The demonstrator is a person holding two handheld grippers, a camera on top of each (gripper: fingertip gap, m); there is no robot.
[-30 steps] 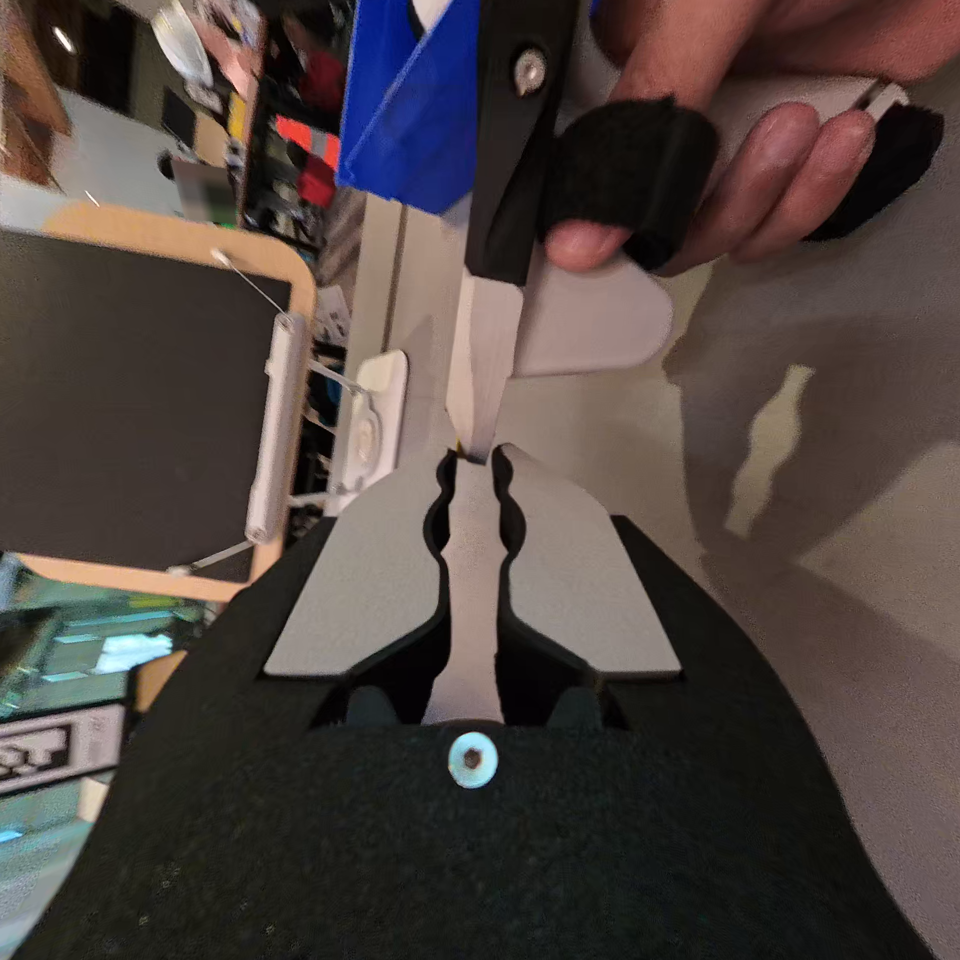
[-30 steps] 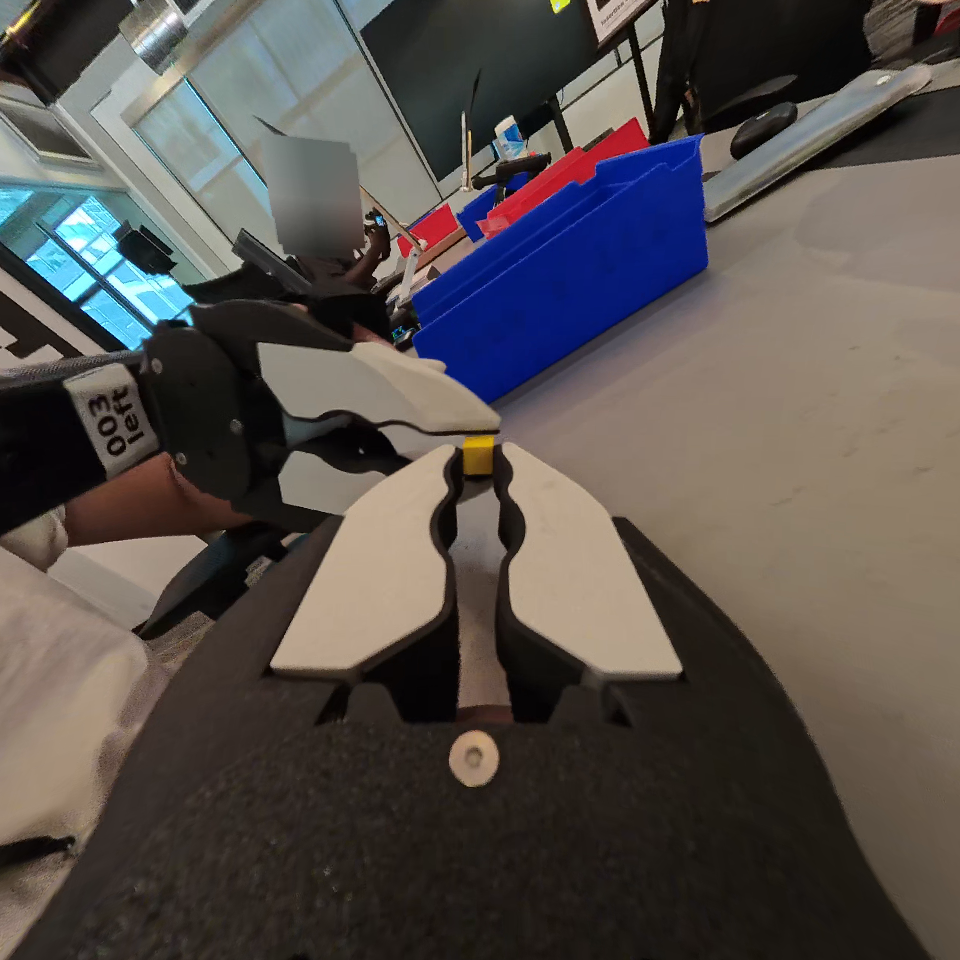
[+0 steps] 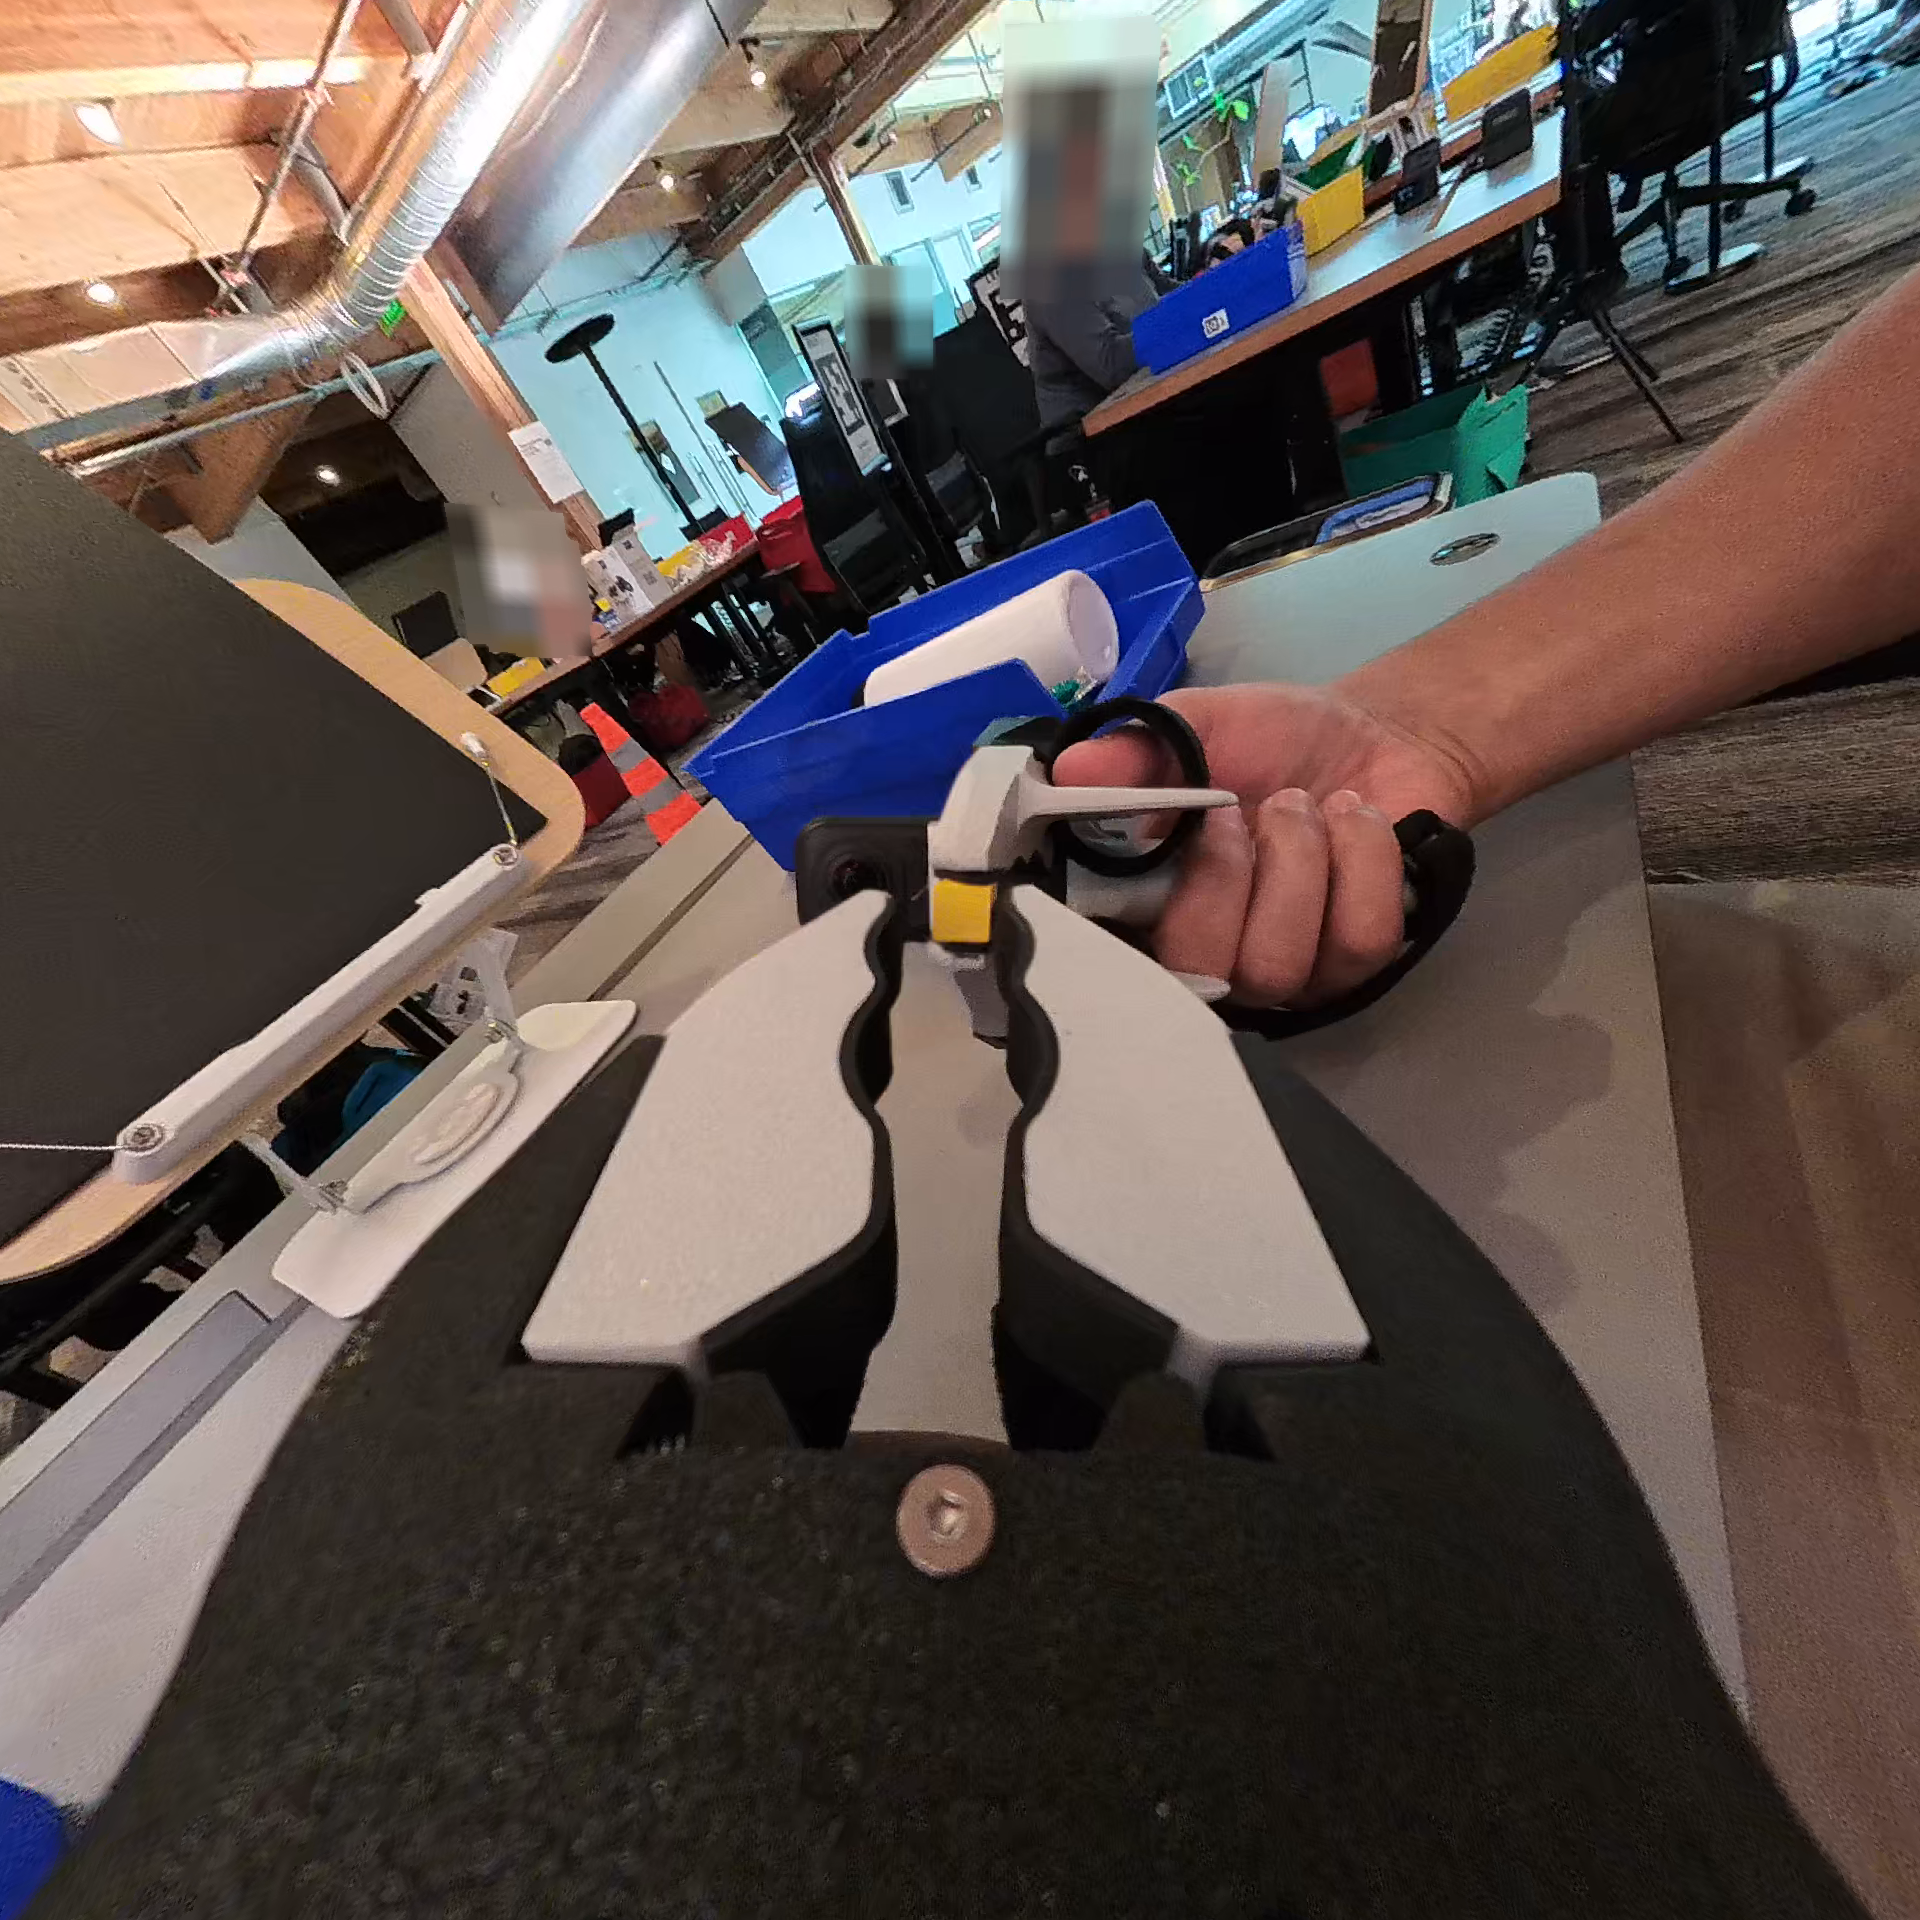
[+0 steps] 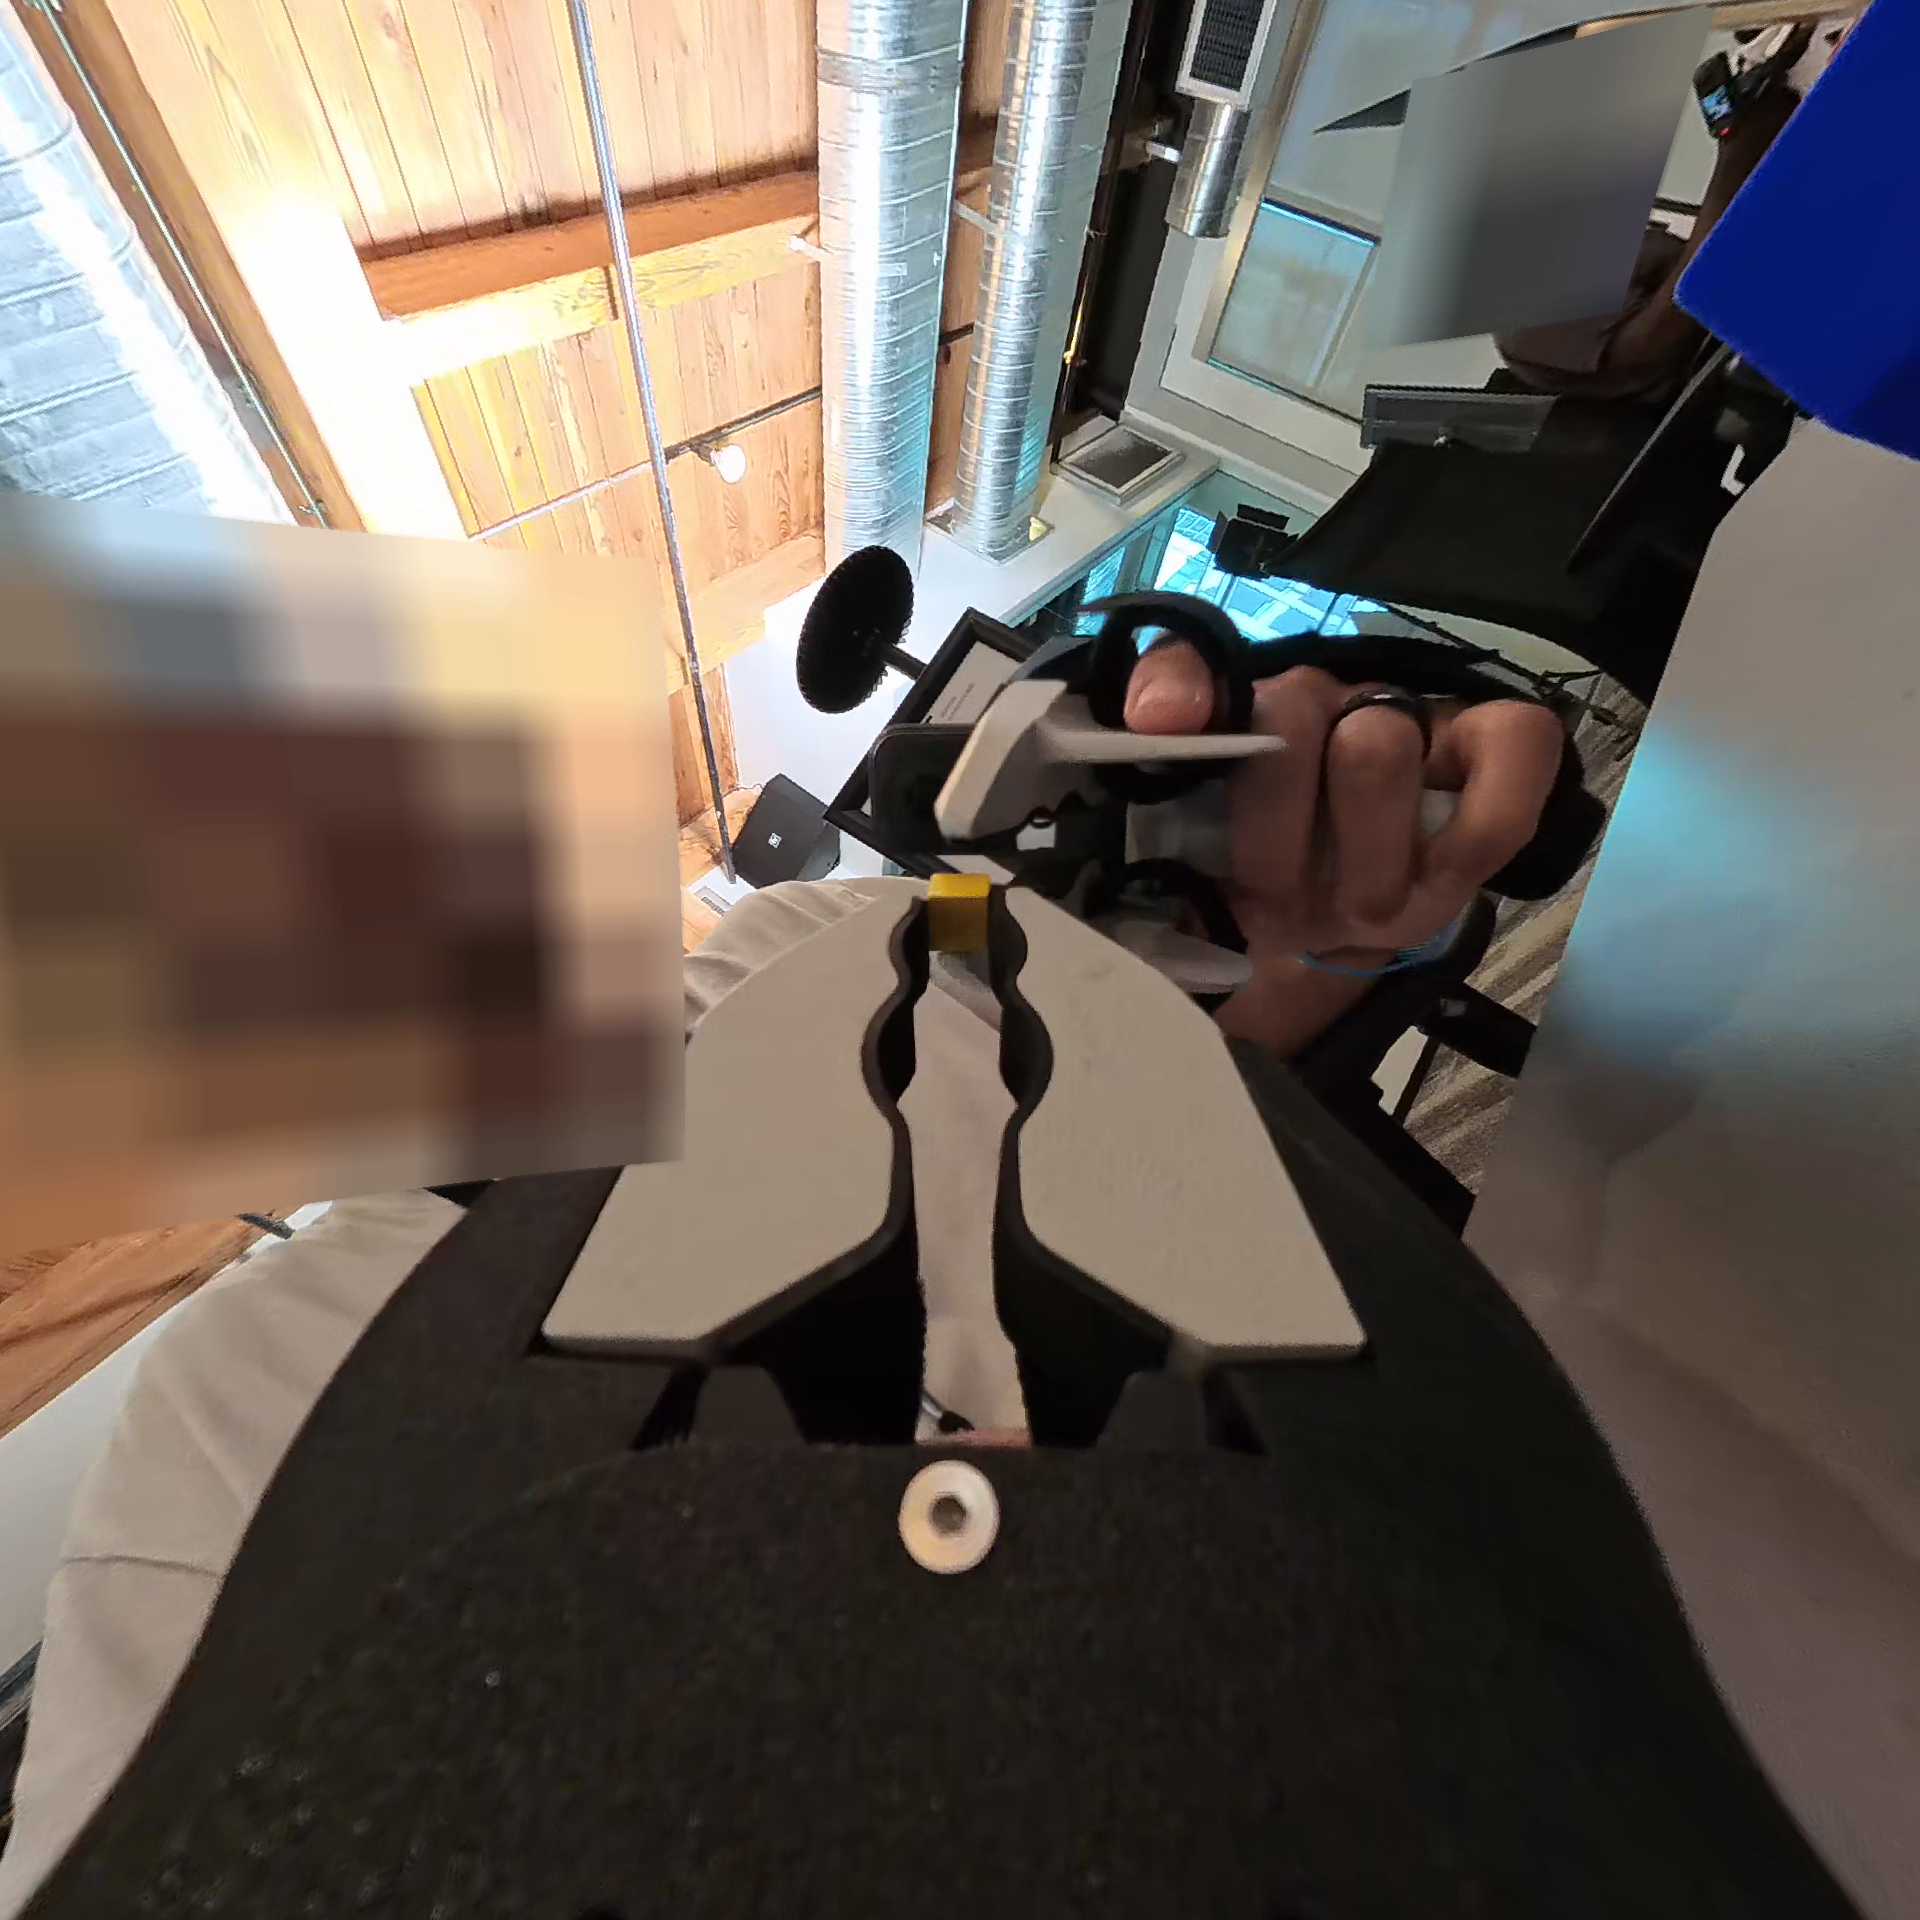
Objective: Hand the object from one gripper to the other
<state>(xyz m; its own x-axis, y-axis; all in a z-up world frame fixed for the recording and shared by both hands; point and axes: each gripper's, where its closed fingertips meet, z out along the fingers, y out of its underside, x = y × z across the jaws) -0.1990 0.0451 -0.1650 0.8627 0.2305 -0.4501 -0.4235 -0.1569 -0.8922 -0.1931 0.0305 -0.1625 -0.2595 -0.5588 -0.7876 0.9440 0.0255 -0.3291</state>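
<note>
Between right tool (image 4: 958,928) tips, yellow cube (image 4: 958,925)

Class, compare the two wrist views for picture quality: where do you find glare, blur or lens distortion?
Left wrist view: evenly lit, the yellow cube crisp, with wide-angle bending towards the edges. Right wrist view: strong glare on the wooden ceiling, the grey surface at right smeared, the cube sharp.
</note>
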